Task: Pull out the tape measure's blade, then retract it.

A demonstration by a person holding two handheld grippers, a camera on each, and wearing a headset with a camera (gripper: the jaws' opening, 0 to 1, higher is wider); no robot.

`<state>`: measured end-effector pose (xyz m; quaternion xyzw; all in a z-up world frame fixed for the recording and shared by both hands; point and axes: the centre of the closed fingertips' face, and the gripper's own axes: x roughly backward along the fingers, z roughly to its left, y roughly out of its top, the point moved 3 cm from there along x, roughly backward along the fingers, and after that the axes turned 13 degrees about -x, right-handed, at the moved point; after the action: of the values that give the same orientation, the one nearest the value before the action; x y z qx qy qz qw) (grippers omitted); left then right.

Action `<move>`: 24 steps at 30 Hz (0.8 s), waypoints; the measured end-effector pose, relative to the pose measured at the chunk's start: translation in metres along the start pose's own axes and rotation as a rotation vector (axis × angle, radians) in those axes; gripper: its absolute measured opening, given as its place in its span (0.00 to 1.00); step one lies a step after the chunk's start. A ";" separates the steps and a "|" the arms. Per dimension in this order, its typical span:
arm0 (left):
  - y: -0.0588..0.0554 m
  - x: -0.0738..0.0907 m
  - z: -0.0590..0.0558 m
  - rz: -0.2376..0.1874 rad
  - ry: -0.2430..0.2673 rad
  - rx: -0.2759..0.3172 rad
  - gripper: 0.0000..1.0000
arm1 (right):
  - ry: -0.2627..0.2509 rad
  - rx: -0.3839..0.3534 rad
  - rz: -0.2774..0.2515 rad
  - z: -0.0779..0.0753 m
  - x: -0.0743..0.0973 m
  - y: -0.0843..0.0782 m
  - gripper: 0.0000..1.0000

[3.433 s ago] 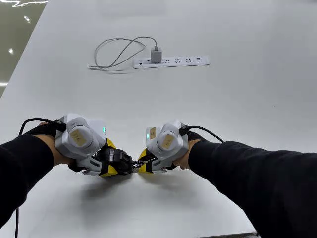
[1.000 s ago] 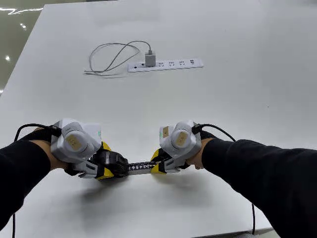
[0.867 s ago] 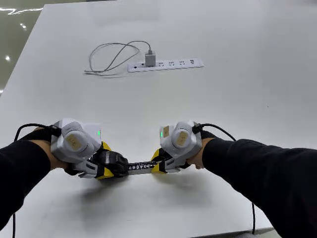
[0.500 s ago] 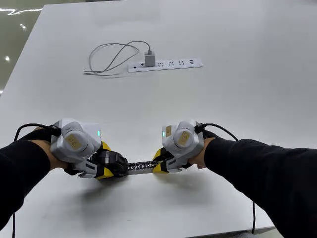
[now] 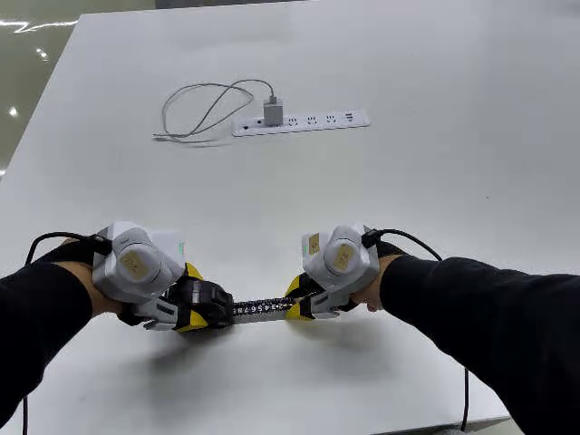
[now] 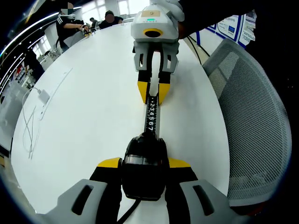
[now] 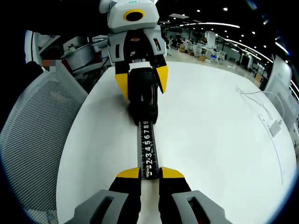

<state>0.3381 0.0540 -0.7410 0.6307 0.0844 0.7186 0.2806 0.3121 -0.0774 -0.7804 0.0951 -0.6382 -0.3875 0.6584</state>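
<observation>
left gripper (image 6: 145,163): clenched on the black tape measure case (image 5: 207,299), one yellow-tipped jaw on each flank of the case.
right gripper (image 7: 149,175): pinched tight on the tip of the blade (image 7: 146,144), jaws meeting over the end hook. it sits straight ahead of the left gripper and faces it.
case position: between the left gripper's jaws, low over the white table (image 5: 408,163). cannot tell whether it rests on the surface.
blade position: runs in a straight line from the case mouth to the right gripper's jaws. a short stretch is exposed, with numerals up to 9 legible in the right gripper view.
blade condition: flat and untwisted, with no sag visible between the two grippers.
done: both grips are set and the pull-out is under way, judging by the short run of blade showing.
left: probably more extension, though the task gives no length. the whole retraction is not yet done.
note for retraction: the blade looks spring-loaded, so i judge that walking the right gripper back toward the case is safer than letting the tip go.
background: power strip (image 5: 304,120) with charger (image 5: 273,112) and cable (image 5: 204,104), well beyond both grippers.
</observation>
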 end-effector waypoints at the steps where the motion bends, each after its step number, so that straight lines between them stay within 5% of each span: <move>1: 0.000 0.000 0.000 0.000 0.000 0.000 0.30 | 0.000 -0.001 0.000 0.000 0.000 0.000 0.10; 24: 0.000 -0.001 0.000 -0.004 -0.001 0.002 0.30 | 0.001 -0.015 0.001 -0.005 0.009 -0.011 0.10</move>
<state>0.3378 0.0533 -0.7419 0.6311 0.0861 0.7176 0.2815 0.3110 -0.0924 -0.7809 0.0901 -0.6348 -0.3921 0.6597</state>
